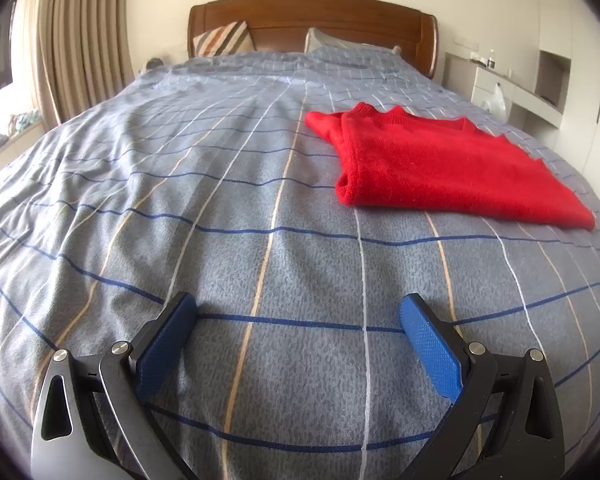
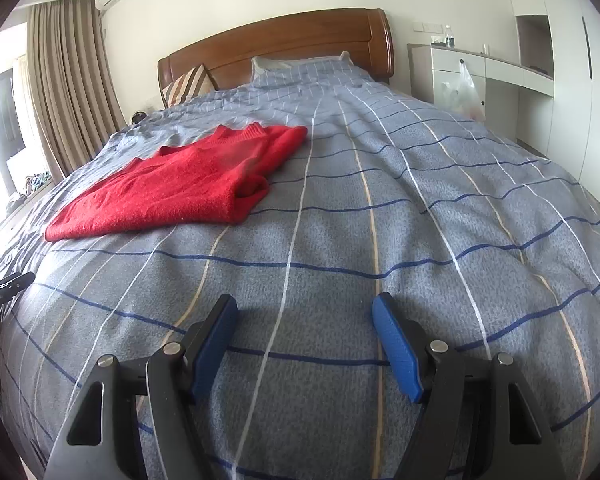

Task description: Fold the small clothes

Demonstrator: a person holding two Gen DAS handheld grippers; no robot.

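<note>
**Folded red sweater on bed; both grippers empty**

The red knit sweater [image 1: 452, 168] lies folded flat on the checked blue-grey duvet [image 1: 220, 220], about midway along the bed's length, its ribbed collar turned toward the wooden headboard [image 1: 312, 20]. One sleeve end shows at the folded edge.

The left gripper [image 1: 299, 344] hangs over bare duvet near the foot edge, fingers spread wide, grasping nothing, well apart from the sweater. The right gripper [image 2: 305, 340] is likewise released over bare duvet near the foot edge, blue pads [image 2: 398, 352] apart.

A striped cushion [image 1: 224, 38] and a pillow [image 1: 340, 46] rest against the headboard. Beige curtains [image 2: 68, 80] hang beyond the bed's far side edge.
</note>
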